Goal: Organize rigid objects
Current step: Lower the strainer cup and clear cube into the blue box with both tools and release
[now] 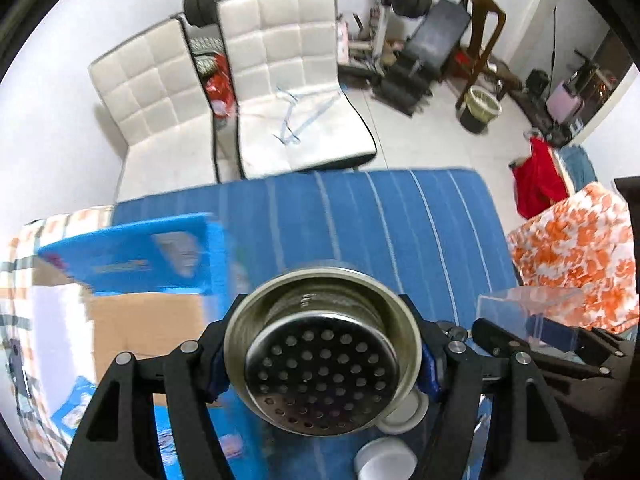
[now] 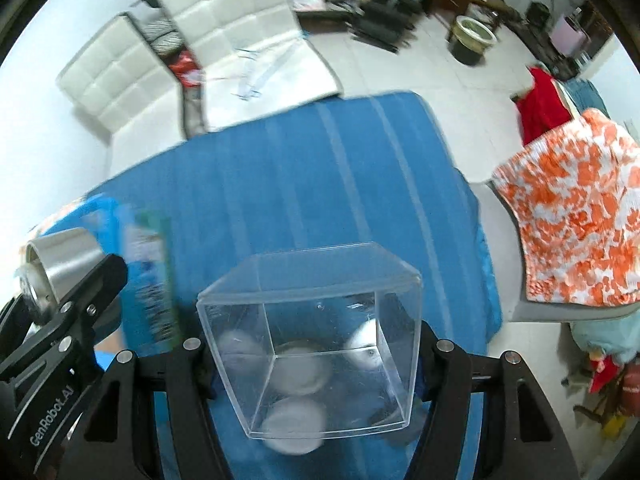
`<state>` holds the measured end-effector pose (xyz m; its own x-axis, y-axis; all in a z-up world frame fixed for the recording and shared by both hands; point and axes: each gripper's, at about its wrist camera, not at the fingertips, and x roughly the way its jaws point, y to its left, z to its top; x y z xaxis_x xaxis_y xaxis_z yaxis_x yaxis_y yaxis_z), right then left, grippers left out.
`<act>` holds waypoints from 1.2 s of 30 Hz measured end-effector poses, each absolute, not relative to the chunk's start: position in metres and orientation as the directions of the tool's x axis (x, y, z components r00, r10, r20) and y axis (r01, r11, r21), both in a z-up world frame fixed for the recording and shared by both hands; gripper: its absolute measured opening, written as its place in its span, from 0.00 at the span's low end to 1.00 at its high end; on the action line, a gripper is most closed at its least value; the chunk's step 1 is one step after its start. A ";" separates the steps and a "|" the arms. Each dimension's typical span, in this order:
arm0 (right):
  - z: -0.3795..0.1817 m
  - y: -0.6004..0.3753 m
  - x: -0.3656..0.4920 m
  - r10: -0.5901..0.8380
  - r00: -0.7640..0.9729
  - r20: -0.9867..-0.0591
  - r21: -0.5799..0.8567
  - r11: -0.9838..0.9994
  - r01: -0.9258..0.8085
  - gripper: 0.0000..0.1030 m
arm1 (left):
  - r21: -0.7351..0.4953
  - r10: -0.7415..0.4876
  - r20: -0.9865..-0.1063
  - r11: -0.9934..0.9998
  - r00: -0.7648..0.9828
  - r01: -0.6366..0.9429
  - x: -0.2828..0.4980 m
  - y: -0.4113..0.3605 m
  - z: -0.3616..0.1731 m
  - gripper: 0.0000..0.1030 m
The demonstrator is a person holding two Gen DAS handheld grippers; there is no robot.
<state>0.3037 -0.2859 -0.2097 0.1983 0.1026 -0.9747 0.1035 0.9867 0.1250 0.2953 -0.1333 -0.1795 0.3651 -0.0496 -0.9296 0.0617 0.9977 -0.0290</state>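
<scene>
My left gripper (image 1: 322, 354) is shut on a steel cup (image 1: 322, 350) with a perforated strainer inside, held above the blue striped table (image 1: 360, 220). The same cup (image 2: 60, 264) shows at the far left of the right wrist view, between the left gripper's fingers. My right gripper (image 2: 310, 356) is shut on a clear plastic box (image 2: 312, 340), held above the table (image 2: 300, 184). The box's corner (image 1: 528, 304) shows at the right of the left wrist view. Several white round lids (image 2: 296, 424) lie on the table under the box; two lids (image 1: 384, 458) show below the cup.
An open cardboard box (image 1: 132, 328) with a blue carton (image 1: 132, 256) stands at the table's left; the carton (image 2: 148, 280) shows beside the clear box. White padded seats (image 1: 280, 80) lie beyond the table. An orange-patterned cushion (image 2: 580, 220) is at the right.
</scene>
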 end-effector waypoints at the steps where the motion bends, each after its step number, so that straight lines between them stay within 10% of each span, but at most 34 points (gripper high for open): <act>1: -0.201 -0.273 0.300 0.109 0.211 -0.971 0.131 0.987 0.094 0.66 | -0.027 -0.047 -0.924 0.998 0.378 0.057 0.288 -0.120 -0.168 0.67; 12: -0.187 -0.098 0.303 0.190 0.238 -0.953 0.193 0.981 -0.008 0.66 | -0.084 -0.057 -0.914 0.995 0.401 -0.048 0.256 0.032 -0.133 0.67; 33: -0.361 0.008 0.366 0.055 0.041 -0.998 0.054 0.998 -0.010 0.67 | -0.090 -0.070 -0.987 0.987 0.148 -0.137 0.288 0.162 -0.294 0.67; 36: -0.354 0.005 0.368 0.124 0.037 -0.992 0.125 0.992 0.013 0.79 | -0.105 -0.085 -0.986 0.985 0.143 -0.138 0.287 0.160 -0.297 0.67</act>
<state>0.3678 0.0054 -0.3543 0.0374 0.1244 -0.9915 0.0125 0.9921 0.1249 0.2867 0.1599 -0.2970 0.1426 -0.0852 -0.9861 -0.1377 0.9849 -0.1050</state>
